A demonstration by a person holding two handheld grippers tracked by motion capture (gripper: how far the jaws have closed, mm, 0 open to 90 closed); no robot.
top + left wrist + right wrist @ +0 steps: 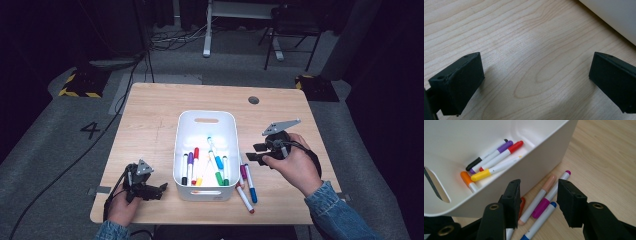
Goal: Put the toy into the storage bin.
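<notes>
A white bin [206, 114] stands mid-table with several markers [214, 161] in it. Several more markers [248, 184] lie on the wood just right of it. My right gripper [253, 153] hovers over these, open, with nothing between its pads. In the right gripper view the right gripper [539, 187] frames a peach marker [537, 200], a magenta marker [547, 202] and a blue marker [541, 220] beside the bin wall [534, 157]. My left gripper [161, 190] rests low at the front left, left of the bin. The left gripper [535, 58] is wide open over bare wood.
The wooden table [150, 115] has a round grommet hole [253, 100] at the back right. In the left gripper view the bin wall [614, 17] is at the upper right. Cables and chair legs lie on the floor beyond the table.
</notes>
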